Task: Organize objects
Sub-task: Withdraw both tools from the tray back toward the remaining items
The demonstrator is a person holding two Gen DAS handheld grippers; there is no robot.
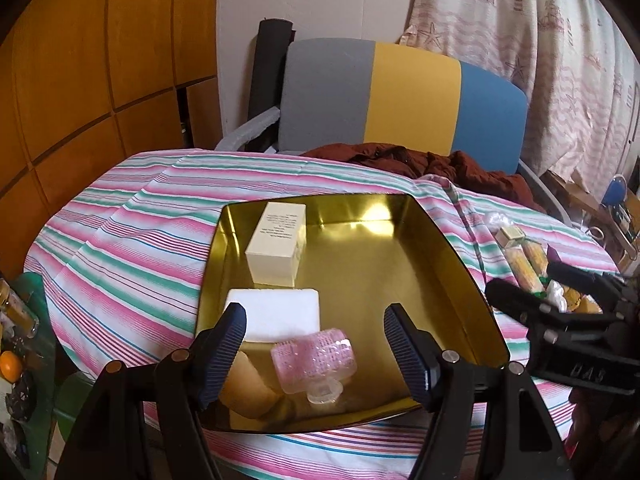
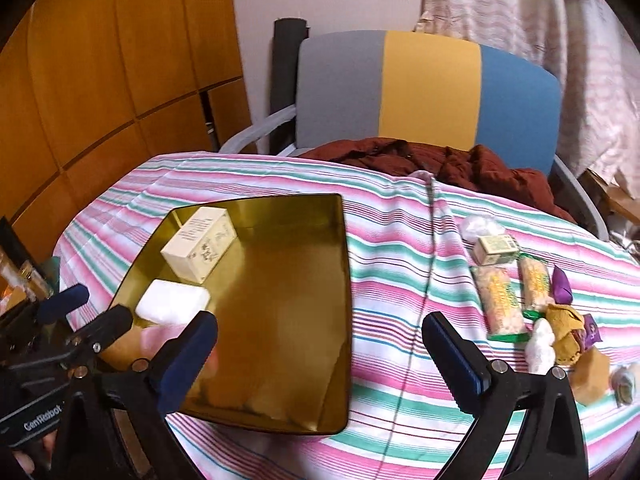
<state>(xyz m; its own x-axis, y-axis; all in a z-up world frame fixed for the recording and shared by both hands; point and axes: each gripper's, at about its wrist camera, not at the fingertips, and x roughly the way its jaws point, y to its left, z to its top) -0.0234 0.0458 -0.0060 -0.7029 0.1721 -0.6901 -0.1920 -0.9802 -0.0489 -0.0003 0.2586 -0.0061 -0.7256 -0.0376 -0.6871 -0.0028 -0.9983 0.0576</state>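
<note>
A gold tin tray (image 1: 440, 264) (image 2: 280, 280) lies on the striped tablecloth. It holds a cream carton (image 1: 278, 246) (image 2: 200, 248), a white block (image 1: 276, 314) (image 2: 172, 306), a pink textured bottle (image 1: 314, 358) on its side and a tan piece (image 1: 248, 392). My left gripper (image 1: 316, 356) hangs open over the tray's near end, its fingers either side of the pink bottle, apart from it. My right gripper (image 2: 320, 364) is open and empty above the tray's right edge. Loose items lie right of the tray: two snack bars (image 2: 500, 300), a small green box (image 2: 496, 249), a purple wrapper (image 2: 562, 286).
A chair (image 2: 428, 92) with a grey, yellow and blue back stands behind the table, a dark red garment (image 2: 440, 164) heaped on it. Wooden panels (image 1: 100, 60) fill the left wall, a curtain (image 1: 540, 60) the right. Jars and small objects (image 1: 16, 344) sit low at the left.
</note>
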